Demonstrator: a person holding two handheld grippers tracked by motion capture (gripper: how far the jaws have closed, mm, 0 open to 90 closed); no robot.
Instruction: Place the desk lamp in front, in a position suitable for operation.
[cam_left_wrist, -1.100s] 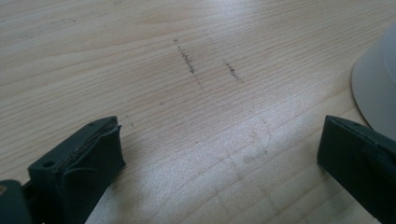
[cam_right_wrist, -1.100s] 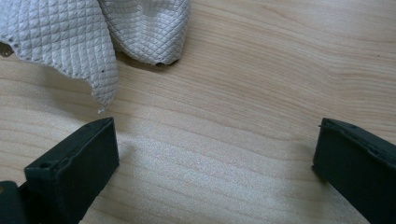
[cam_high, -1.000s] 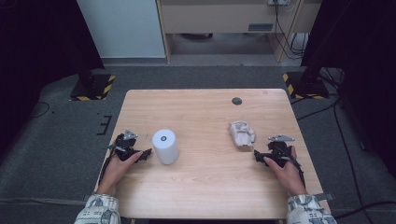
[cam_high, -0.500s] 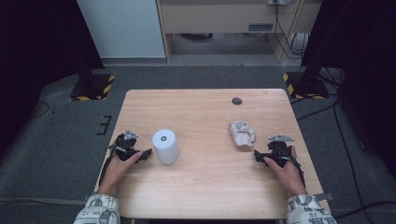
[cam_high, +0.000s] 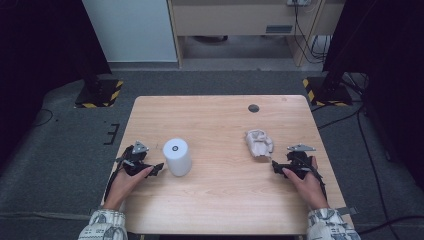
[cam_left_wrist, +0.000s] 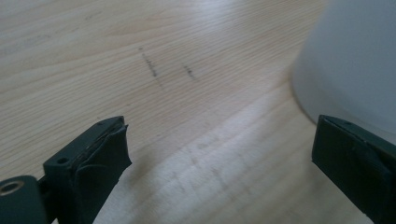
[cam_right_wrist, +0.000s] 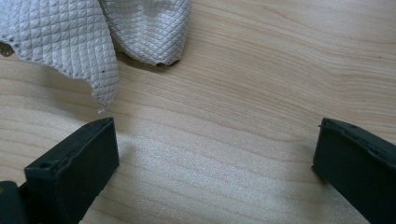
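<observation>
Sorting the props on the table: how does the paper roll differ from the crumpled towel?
The paper roll stands upright as a smooth, neat cylinder; the crumpled towel lies low and shapeless, its surface quilted. The roll sits beside the left gripper, the towel beside the right gripper. Both are whitish and ungripped.

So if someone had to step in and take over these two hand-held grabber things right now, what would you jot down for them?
Left gripper: open, holding nothing, low over the table, jaws pointing at the white roll, which stands upright just beside it. One jaw is close to the roll's base; contact cannot be told.
Right gripper: open, holding nothing, just short of the crumpled white cloth.
Done: nothing is gripped or lifted yet; both things sit on the table.
Left: probably close each gripper on the thing in front of it, roll on the left, cloth on the right.
</observation>
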